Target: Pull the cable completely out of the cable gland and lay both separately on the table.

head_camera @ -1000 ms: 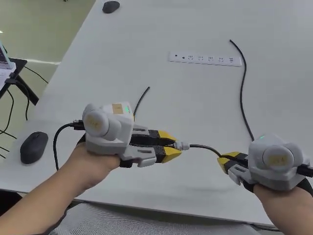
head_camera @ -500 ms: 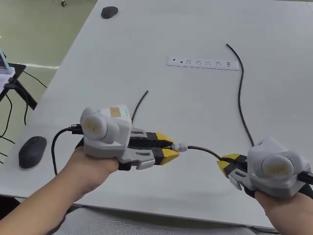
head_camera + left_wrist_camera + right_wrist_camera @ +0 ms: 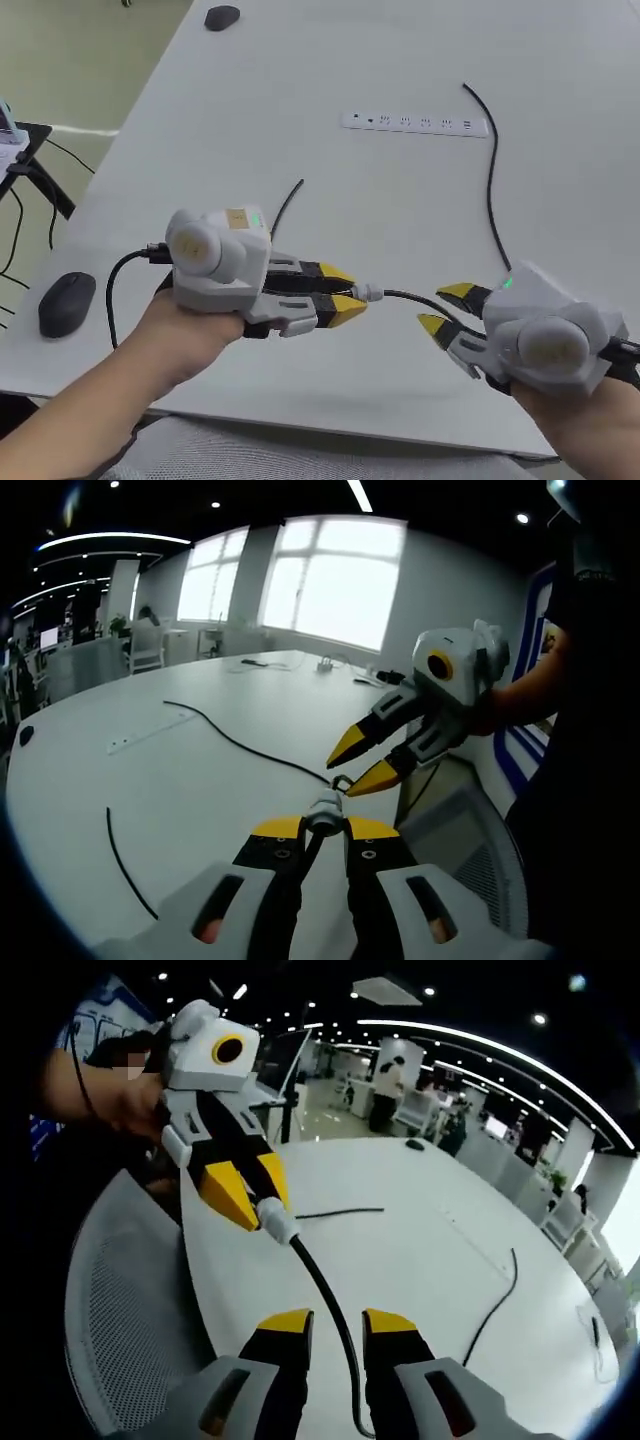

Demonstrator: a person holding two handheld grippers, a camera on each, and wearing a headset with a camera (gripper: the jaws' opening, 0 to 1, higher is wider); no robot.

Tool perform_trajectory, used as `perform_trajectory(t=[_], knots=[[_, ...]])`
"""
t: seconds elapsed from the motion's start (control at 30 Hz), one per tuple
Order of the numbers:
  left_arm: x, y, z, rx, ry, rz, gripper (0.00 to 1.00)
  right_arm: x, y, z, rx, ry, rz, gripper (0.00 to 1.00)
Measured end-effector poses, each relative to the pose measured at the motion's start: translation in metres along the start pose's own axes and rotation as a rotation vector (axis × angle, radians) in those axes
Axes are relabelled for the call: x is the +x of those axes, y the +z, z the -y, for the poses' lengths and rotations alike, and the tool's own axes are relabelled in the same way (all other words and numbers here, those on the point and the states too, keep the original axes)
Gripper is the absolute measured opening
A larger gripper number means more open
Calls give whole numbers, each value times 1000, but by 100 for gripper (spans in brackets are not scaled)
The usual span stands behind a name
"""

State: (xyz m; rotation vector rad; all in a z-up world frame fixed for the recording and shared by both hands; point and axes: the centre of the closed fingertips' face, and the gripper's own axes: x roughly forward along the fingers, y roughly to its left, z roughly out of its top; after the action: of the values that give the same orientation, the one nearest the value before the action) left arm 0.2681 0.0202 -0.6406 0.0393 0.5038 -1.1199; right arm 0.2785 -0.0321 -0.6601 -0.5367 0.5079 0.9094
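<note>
The small white cable gland is mostly hidden between the left gripper's yellow-tipped jaws. In the right gripper view, the thin black cable is cut off at 6 o'clock.

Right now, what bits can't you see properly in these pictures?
- Head view: the left claw covers most of the cable gland, so how deep the cable sits is hidden.
- Head view: the right claw hides where that cable goes.
- Right gripper view: the cable leaves the bottom edge.
- Head view: power strip markings are too small.
</note>
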Motion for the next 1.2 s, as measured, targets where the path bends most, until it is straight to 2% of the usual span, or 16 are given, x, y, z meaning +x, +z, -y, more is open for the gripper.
perform_trajectory(t=[0.13,0.27,0.57,0.83,1.2], knots=[[0,-1,0,0,-3,-2,15,5,11,-10,-55,24,5,16],[0,-2,1,4,-10,-4,15,11,14,-15,-121,31,-6,15],[1,-5,3,16,-20,-14,15,14,22,-18,-165,48,-5,10],[4,-7,5,35,-29,-28,15,16,22,-25,-186,66,-10,3],[2,-6,4,37,-26,-24,15,17,21,-25,-114,76,-16,1]])
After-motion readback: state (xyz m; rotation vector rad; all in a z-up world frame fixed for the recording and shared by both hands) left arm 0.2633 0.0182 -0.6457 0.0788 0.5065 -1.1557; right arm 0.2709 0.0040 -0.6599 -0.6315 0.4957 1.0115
